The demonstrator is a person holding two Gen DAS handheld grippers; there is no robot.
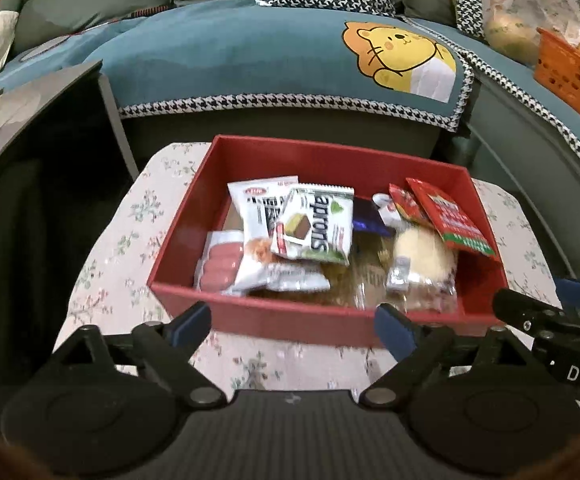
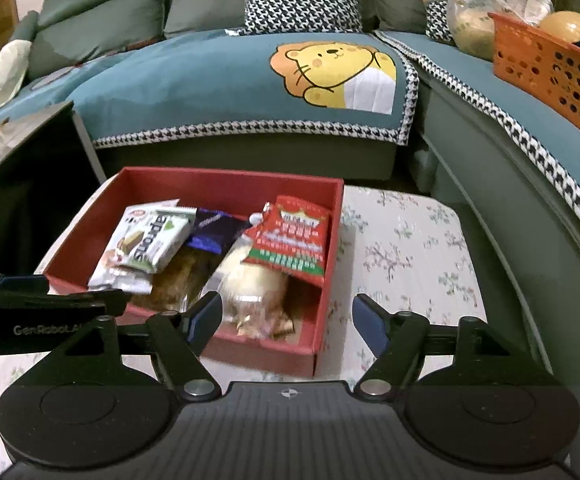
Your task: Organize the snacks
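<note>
With both the left hand-held gripper (image 1: 293, 326) and right hand-held gripper (image 2: 288, 320) spread wide and empty above the red box (image 1: 369, 160) of snacks on the table (image 2: 409, 240), we risk nudging the box's near wall, though blur possibly hides the clearance.

The green-and-white snack packet (image 1: 315, 226) in the red box (image 1: 329, 156) reads "aptons", printed sideways. The right hand-held gripper (image 1: 549, 320) bears "DAS". The left hand-held gripper (image 2: 30, 320) bears "GenRobot.A".

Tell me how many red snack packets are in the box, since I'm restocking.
2: a large red packet leaning at the red box's right end, and a smaller red packet just left of it. Others may lie hidden underneath.
</note>
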